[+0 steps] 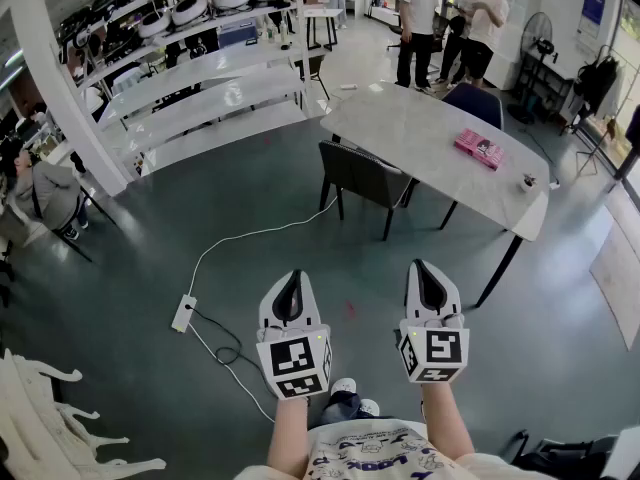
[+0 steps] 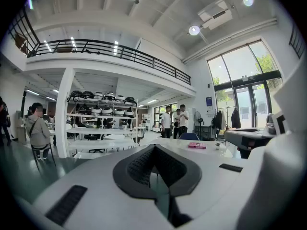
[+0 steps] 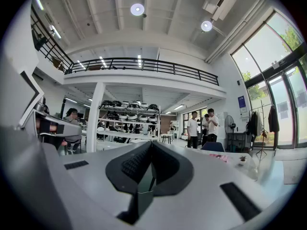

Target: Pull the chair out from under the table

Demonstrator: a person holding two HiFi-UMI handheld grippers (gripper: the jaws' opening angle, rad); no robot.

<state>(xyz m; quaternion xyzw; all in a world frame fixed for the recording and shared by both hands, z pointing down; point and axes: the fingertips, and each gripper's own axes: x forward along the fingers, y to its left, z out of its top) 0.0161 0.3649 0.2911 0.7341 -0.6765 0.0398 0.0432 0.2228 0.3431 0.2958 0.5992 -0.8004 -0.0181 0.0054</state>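
A dark grey chair (image 1: pixel 362 173) stands at the near long side of the white marble table (image 1: pixel 420 128), its seat partly under the top. Both grippers hover side by side over the floor, well short of the chair and pointing toward it. My left gripper (image 1: pixel 292 282) is shut with nothing in it, and so is my right gripper (image 1: pixel 428 270). In the left gripper view the shut jaws (image 2: pixel 154 152) fill the lower frame and hide the chair. The right gripper view shows the same, its jaws (image 3: pixel 151 150) shut, with the table (image 3: pixel 240 161) beyond.
A blue chair (image 1: pixel 475 103) stands at the table's far side. A pink box (image 1: pixel 479 148) and a small pot (image 1: pixel 527 181) lie on the top. A power strip (image 1: pixel 183 313) and its cables cross the floor at left. White shelves (image 1: pixel 200 88) stand at back left, people (image 1: pixel 455 23) behind.
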